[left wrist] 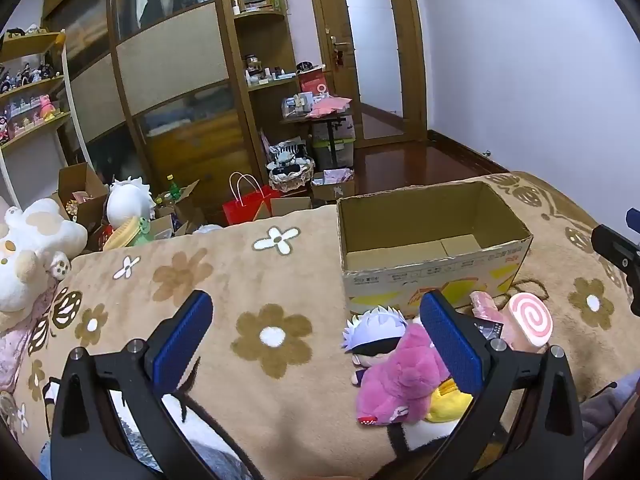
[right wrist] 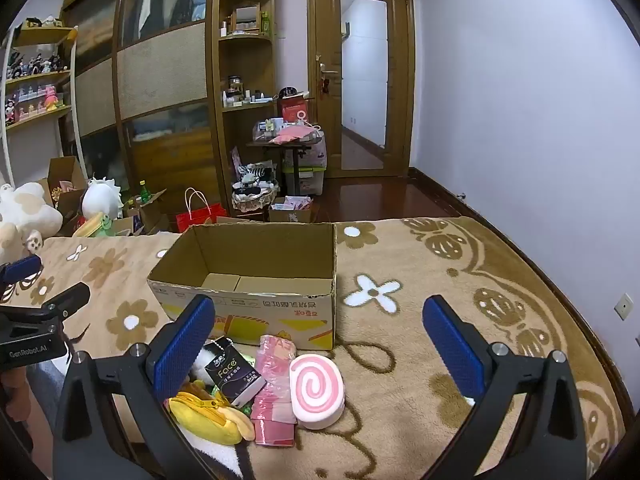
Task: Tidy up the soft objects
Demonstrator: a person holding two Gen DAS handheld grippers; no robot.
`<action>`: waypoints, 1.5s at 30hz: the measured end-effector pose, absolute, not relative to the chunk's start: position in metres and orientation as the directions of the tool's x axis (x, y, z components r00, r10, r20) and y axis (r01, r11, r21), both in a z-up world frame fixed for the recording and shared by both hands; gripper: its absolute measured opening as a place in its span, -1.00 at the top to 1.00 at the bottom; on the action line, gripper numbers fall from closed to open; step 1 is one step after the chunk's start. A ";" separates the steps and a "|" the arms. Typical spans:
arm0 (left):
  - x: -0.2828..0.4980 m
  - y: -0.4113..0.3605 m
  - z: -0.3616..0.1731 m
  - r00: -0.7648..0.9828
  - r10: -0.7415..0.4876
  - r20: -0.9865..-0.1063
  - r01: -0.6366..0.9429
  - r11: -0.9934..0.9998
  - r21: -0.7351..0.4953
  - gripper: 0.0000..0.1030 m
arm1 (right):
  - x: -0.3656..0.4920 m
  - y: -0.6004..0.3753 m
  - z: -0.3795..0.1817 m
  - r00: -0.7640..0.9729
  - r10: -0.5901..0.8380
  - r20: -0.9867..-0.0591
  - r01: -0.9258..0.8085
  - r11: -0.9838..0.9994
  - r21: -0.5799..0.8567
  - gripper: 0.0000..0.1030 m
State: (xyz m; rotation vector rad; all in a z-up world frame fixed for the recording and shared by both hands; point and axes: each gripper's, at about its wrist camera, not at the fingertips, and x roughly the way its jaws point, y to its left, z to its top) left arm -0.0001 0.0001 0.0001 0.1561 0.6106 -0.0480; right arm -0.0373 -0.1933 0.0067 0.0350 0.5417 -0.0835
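1. Opening step, by the look of it: the cardboard box (right wrist: 256, 276) sits open and empty on the flowered blanket (left wrist: 248, 280), and not one soft thing has gone in yet
2. The pile waits just in front of the box's near wall: a pink plush (left wrist: 400, 380), a white-haired doll (left wrist: 376, 332) beside it, a yellow plush (right wrist: 208, 416), a pink swirl-roll cushion (right wrist: 318, 390), a pink packet (right wrist: 274, 396) and a black tissue pack (right wrist: 234, 374)
3. Left gripper (left wrist: 316, 332) hangs with its jaws spread as wide as they go, nothing between the pads, only bare blanket; its right finger hangs over the pink plush, and contact can't be told
4. Right gripper (right wrist: 320, 338) is equally wide and empty, tilted down over the blanket, the swirl-roll cushion lying between its two fingers but lower, not touched
5. Next move, as I judge it: one gripper drops onto the pile, straddles a single toy and closes gently, then lifts it over the box wall
6. The swirl roll looks the easiest pick for the right side, since it sits clear at the pile's edge; the plush toys overlap and may drag a neighbour along
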 end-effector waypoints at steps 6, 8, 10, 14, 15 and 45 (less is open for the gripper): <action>0.002 0.002 -0.001 0.816 0.002 -0.578 0.092 0.987 0.133 -0.99 | -0.037 -0.194 0.007 0.852 -0.074 -0.519 0.093 0.996 0.009 -1.00; 0.003 0.003 -0.002 0.816 0.002 -0.578 0.092 0.987 0.133 -0.99 | -0.036 -0.194 0.007 0.850 -0.077 -0.521 0.095 0.995 0.007 -1.00; 0.000 0.000 0.000 0.820 0.004 -0.573 0.093 0.986 0.140 -0.99 | -0.040 -0.193 0.008 0.856 -0.074 -0.511 0.092 0.996 0.009 -1.00; 0.000 0.000 0.000 0.820 0.006 -0.572 0.091 0.986 0.141 -0.99 | -0.039 -0.192 0.007 0.856 -0.077 -0.511 0.093 0.996 0.006 -1.00; 0.000 0.000 0.000 0.820 0.006 -0.573 0.092 0.986 0.141 -0.99 | -0.037 -0.193 0.007 0.857 -0.075 -0.510 0.092 0.996 0.009 -1.00; -0.002 0.001 -0.001 0.816 0.009 -0.578 0.092 0.985 0.145 -0.99 | -0.041 -0.195 0.013 0.859 -0.077 -0.506 0.095 0.995 0.008 -1.00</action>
